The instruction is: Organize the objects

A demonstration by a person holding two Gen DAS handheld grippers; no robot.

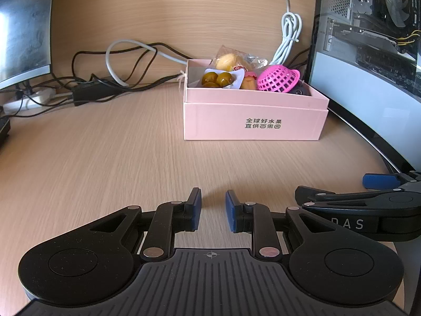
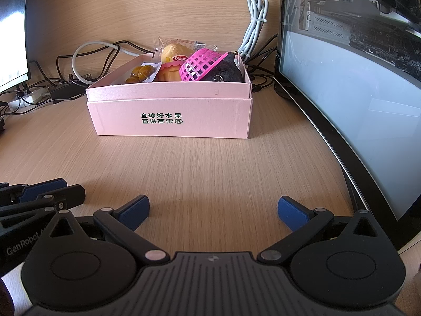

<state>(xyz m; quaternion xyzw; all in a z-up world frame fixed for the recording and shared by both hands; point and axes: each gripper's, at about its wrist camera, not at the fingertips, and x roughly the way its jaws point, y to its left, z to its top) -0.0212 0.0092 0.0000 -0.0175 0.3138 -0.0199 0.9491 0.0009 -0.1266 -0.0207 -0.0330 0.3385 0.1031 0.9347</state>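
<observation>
On the wooden desk (image 2: 210,173), the pink cardboard box (image 2: 171,118) already held the snacks and pink mesh basket (image 2: 201,64); your left gripper (image 1: 213,210) (narrowly parted) and right gripper (image 2: 213,210) (wide apart) held nothing, so little remained.

Pink box (image 1: 254,121) of snacks on desk (image 1: 105,144); left tool (image 1: 213,210) empty
</observation>
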